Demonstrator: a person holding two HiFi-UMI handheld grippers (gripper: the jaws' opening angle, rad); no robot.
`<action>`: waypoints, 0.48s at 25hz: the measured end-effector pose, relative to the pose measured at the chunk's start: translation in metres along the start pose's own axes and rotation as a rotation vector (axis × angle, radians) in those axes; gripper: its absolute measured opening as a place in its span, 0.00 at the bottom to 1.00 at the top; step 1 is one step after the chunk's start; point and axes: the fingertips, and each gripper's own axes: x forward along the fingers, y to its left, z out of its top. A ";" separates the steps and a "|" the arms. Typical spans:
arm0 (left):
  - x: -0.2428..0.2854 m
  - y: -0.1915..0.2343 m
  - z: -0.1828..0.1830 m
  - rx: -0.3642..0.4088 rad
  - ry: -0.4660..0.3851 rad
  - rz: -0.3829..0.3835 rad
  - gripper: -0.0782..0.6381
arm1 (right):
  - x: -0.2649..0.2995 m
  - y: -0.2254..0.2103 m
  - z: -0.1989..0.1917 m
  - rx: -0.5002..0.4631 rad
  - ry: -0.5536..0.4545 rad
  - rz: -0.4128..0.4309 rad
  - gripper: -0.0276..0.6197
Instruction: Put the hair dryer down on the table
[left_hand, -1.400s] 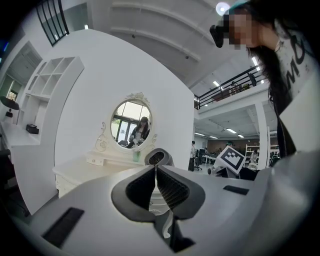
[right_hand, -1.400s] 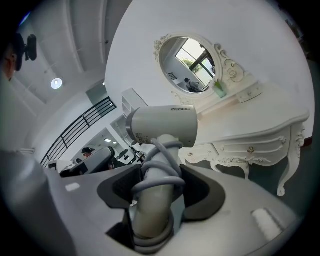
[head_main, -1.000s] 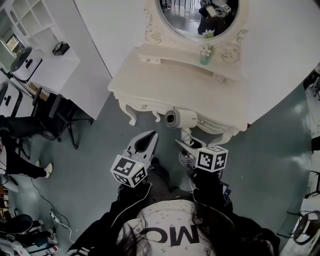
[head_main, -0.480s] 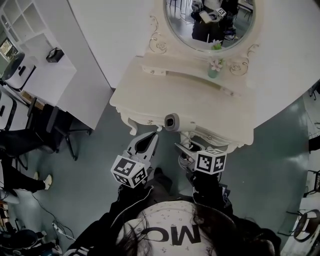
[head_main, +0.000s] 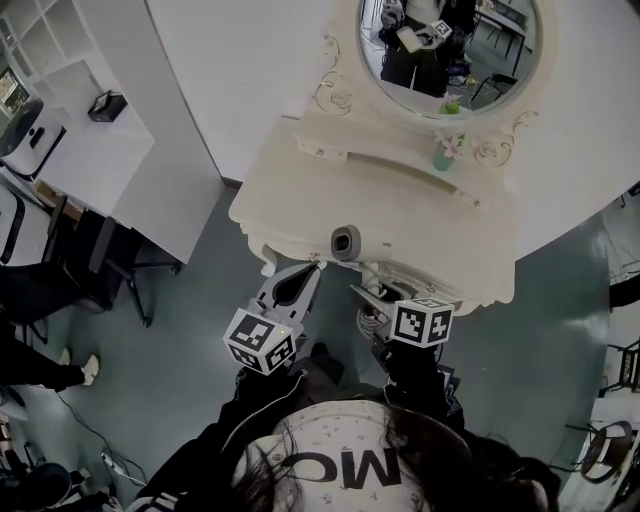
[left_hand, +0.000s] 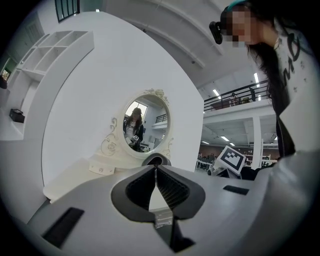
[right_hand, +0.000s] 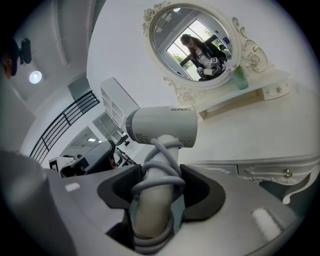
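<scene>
We hold the hair dryer (head_main: 346, 243) by its cord-wrapped handle in our right claw (head_main: 372, 295), barrel crosswise; the tabletop (head_main: 400, 215) lies at twelve o'clock. Left claw (head_main: 305, 272) closed, empty.

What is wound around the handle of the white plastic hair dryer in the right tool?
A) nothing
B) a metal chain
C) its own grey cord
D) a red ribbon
C: the right gripper view shows the grey cord looped round the handle of the white plastic hair dryer, gripped by the right tool.

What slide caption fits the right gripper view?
Right gripper grips a cord-wrapped hair dryer by its handle, facing the vanity table and mirror.
</scene>
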 end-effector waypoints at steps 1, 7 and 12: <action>0.000 0.004 0.000 -0.001 0.000 -0.004 0.10 | 0.004 0.001 0.002 0.001 -0.006 -0.003 0.44; 0.004 0.020 -0.005 -0.019 0.013 -0.023 0.10 | 0.015 -0.007 0.007 0.020 -0.017 -0.035 0.44; 0.016 0.021 -0.008 -0.032 0.040 -0.050 0.10 | 0.015 -0.013 0.011 0.023 -0.022 -0.060 0.44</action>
